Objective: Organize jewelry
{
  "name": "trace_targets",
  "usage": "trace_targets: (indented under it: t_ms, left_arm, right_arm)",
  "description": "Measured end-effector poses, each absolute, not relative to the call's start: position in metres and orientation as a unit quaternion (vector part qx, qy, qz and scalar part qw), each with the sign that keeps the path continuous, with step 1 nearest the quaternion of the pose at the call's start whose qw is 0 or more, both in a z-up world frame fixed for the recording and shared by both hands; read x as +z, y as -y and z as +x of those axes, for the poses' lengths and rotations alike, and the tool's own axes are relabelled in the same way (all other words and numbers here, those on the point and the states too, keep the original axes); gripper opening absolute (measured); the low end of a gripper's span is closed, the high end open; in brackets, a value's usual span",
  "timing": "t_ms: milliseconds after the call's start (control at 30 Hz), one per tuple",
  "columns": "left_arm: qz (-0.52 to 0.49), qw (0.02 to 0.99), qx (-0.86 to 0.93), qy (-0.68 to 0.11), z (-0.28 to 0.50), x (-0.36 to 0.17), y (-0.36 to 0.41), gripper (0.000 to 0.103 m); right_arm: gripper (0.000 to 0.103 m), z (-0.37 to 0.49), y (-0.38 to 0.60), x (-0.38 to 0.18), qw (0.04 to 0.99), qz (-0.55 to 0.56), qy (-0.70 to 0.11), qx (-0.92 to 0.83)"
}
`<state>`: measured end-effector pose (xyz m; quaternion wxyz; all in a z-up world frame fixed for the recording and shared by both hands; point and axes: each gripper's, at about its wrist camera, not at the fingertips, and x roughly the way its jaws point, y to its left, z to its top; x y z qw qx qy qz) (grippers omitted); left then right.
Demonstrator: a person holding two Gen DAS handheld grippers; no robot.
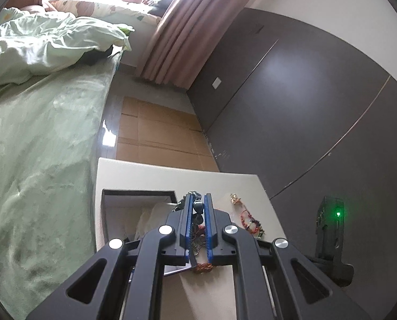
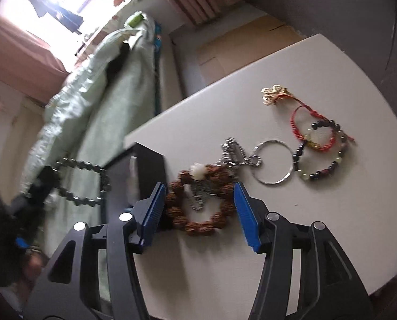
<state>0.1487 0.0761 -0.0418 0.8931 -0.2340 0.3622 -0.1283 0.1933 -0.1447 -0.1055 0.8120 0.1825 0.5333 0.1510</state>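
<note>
My left gripper is shut on a dark grey-green bead bracelet. In the right wrist view that bracelet hangs as a loop from the left gripper, left of the open box. My right gripper is open, tilted down over the white table. A brown bead bracelet with a white bead lies flat between its blue pads. Beyond it lie a silver chain, a metal ring, a red cord bracelet, a mixed bead bracelet and a gold piece.
The dark-rimmed open box sits at the table's left edge with pale contents inside. A bed with green covers runs along the left. Flattened cardboard lies on the floor beyond the table. A dark wall panel stands to the right.
</note>
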Motion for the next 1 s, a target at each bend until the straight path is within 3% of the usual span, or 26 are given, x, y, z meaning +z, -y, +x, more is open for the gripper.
trace_targets:
  t_ms: [167, 233, 267, 300, 333, 367, 400, 1000]
  left_arm:
    - [-0.239, 0.884, -0.119, -0.384, 0.152, -0.054, -0.083, 0.006]
    - [-0.243, 0.88, -0.115, -0.39, 0.153, -0.058, -0.085, 0.007]
    - [-0.246, 0.879, -0.113, -0.393, 0.154, -0.058, -0.086, 0.013]
    - [-0.248, 0.878, -0.111, -0.394, 0.154, -0.059, -0.087, 0.02]
    - [-0.249, 0.879, -0.106, -0.392, 0.153, -0.059, -0.088, 0.039]
    - [-0.249, 0.883, -0.1, -0.386, 0.153, -0.058, -0.091, 0.053]
    - [-0.248, 0.886, -0.094, -0.38, 0.151, -0.056, -0.093, 0.055]
    - [-0.261, 0.891, -0.06, -0.368, 0.144, -0.051, -0.12, 0.065]
  right_arm:
    - [0.054, 0.198, 0.132, -0.126, 0.813, 0.123, -0.554, 0.13]
    - [0.045, 0.202, 0.124, -0.139, 0.81, 0.096, -0.565, 0.12]
    - [0.04, 0.206, 0.12, -0.146, 0.806, 0.087, -0.573, 0.117]
    - [0.028, 0.209, 0.119, -0.15, 0.803, 0.082, -0.579, 0.115]
    - [0.021, 0.21, 0.117, -0.153, 0.807, 0.072, -0.576, 0.109]
    - [0.02, 0.211, 0.115, -0.153, 0.809, 0.062, -0.575, 0.106]
    - [0.02, 0.21, 0.115, -0.154, 0.81, 0.059, -0.574, 0.106]
    - [0.018, 0.181, 0.12, -0.053, 0.873, 0.146, -0.424, 0.192]
